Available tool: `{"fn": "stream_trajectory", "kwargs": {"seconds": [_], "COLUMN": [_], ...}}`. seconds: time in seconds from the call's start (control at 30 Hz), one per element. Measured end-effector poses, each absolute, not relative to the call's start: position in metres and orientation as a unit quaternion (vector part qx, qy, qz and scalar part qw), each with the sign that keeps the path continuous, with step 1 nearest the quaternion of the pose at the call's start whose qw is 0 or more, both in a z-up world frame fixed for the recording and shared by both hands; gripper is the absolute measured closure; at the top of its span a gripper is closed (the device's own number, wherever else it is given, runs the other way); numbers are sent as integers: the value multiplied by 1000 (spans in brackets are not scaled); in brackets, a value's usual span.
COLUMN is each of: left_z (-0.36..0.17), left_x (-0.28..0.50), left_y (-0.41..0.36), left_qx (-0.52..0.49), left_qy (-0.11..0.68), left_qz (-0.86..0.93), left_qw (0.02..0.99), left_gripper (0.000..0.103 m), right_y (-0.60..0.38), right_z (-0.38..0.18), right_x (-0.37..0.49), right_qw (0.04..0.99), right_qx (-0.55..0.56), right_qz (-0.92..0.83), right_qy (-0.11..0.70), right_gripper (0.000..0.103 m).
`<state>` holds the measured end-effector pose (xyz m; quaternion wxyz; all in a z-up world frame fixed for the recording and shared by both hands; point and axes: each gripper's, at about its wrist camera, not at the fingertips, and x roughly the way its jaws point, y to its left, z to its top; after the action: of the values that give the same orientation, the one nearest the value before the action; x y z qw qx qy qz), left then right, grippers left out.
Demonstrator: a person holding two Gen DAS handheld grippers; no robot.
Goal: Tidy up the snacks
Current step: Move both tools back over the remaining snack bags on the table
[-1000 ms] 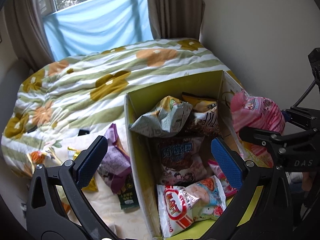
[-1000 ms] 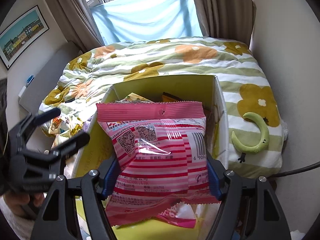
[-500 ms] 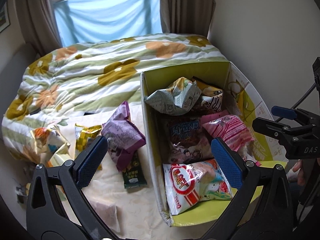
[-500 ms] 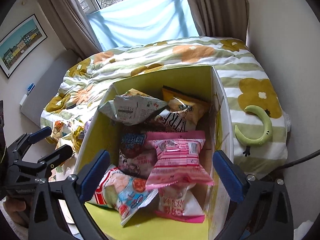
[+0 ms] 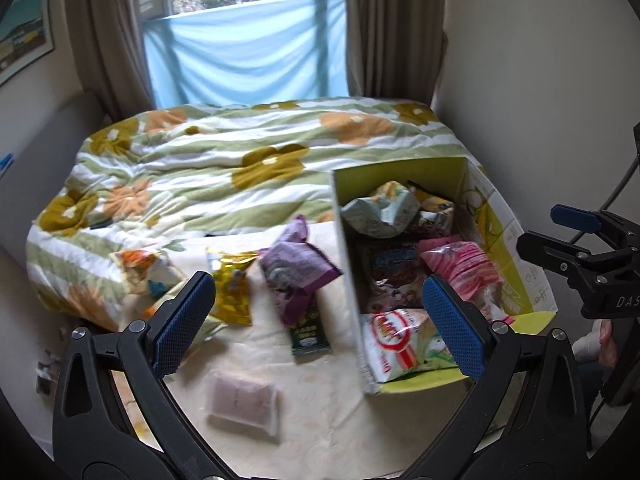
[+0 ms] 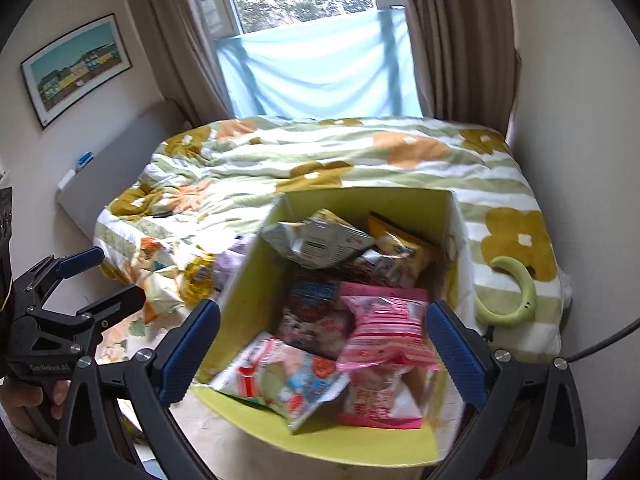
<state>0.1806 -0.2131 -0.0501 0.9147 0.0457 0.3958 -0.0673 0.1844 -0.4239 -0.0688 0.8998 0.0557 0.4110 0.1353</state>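
Both the right gripper (image 6: 322, 354) and left gripper (image 5: 318, 326) stood wide open and empty; the purple packet (image 5: 298, 270) beside the box (image 5: 344, 264) seemed the nearest next pick, best pinched across its middle

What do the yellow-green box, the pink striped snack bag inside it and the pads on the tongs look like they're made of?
Yellow-green open box: likely cardboard, matte, with flat stiff walls and folded flaps.
Pink striped snack bag: probably thin plastic film, glossy, crinkled, with a crimped seal edge.
Blue pads on the right tongs: seemingly rubber or textured plastic with a fine grid pattern; the black frame looks like hard plastic.
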Motion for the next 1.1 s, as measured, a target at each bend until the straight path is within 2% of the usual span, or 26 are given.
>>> {"fn": "stream_trajectory", "kwargs": {"seconds": [0.23, 0.53, 0.83, 1.1], "left_z": [-35, -48, -96, -166], "left_x": [166, 174, 205, 249], "left_y": [-140, -45, 25, 40], "left_qx": [21, -10, -56, -85], "left_qy": [384, 407, 456, 512], "left_qz": [-23, -15, -31, -35], "left_qw": [923, 913, 888, 854], "left_gripper": [1, 1, 1, 1], "right_y": [-367, -271, -191, -162], "right_z": [-49, -53, -104, -173], "right_x": [174, 167, 177, 186], "right_qw": [910, 904, 878, 847], "right_qx": [37, 33, 51, 82], "right_qz": [163, 195, 179, 101], "right_qy": [380, 380, 441, 516], "right_gripper": [1, 1, 1, 1]}}
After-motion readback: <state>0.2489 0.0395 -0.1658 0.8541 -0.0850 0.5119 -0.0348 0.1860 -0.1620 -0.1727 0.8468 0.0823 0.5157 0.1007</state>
